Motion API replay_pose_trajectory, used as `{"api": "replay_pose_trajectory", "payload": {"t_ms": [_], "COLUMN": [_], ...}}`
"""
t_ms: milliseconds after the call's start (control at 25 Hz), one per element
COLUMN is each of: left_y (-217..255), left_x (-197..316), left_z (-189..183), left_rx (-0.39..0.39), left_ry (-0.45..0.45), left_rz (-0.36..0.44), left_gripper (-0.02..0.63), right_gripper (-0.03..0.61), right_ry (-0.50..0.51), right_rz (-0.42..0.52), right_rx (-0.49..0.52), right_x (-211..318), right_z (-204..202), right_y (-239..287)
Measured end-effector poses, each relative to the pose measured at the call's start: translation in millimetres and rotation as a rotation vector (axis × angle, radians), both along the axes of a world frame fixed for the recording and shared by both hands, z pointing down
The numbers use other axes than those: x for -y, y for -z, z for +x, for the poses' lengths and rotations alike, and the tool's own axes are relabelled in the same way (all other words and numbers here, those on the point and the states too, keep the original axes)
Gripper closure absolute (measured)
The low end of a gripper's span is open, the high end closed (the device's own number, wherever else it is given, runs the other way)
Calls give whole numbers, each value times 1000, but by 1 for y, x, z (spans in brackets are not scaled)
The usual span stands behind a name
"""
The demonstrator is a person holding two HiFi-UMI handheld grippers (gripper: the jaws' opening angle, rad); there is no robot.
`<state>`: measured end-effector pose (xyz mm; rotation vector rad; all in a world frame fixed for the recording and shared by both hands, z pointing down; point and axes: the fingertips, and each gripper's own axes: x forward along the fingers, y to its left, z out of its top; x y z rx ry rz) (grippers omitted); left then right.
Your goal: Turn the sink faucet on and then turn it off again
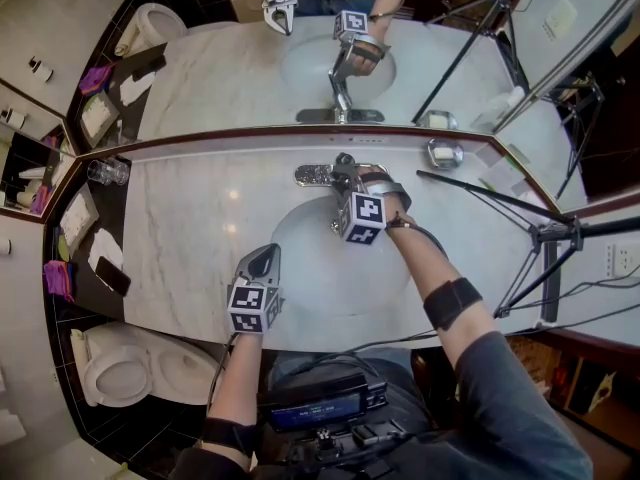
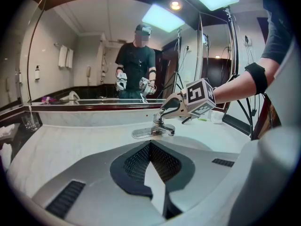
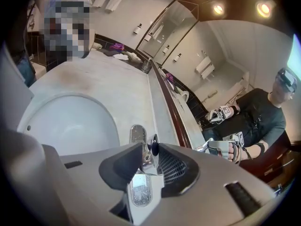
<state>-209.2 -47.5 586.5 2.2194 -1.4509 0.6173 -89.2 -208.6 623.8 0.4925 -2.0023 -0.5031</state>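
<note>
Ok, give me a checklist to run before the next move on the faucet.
1. Handle between right tongs: ok.
2. Right tongs touching handle on both sides: seems so, ok.
3. Left tongs shut, empty, away from faucet: ok.
4. Water off: no stream seen at spout, ok.
5. Tripod apart from right arm: ok.

Faucet (image 1: 313, 175) behind sink basin (image 1: 300, 268) — glasses (image 1: 108, 171) far left on counter (image 1: 190, 238).

Over the basin (image 1: 300, 243), right gripper (image 1: 345, 180) has its tips at the chrome faucet (image 1: 315, 175) by the mirror; left gripper (image 1: 266, 258), jaws together, hovers above the marble counter (image 1: 185, 238), front-left
</note>
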Motion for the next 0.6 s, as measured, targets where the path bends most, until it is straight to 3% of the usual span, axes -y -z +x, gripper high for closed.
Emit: {"api": "replay_pose_trajectory", "payload": {"t_ms": [280,600], "left_y": [-5,-8], "left_x": [3,2], "left_z": [-1,4], "left_rx": [-6,-14], "left_ry": [6,-1], "left_rz": [-8,-14], "left_gripper": [611,611], "right_gripper": [451,453], "right_ry": [-11,-13], "right_rz": [48,35], "right_rx": [-9,-18], "right_x": [-2,-6], "right_z": [1,1], "right_y": [0,-3]}}
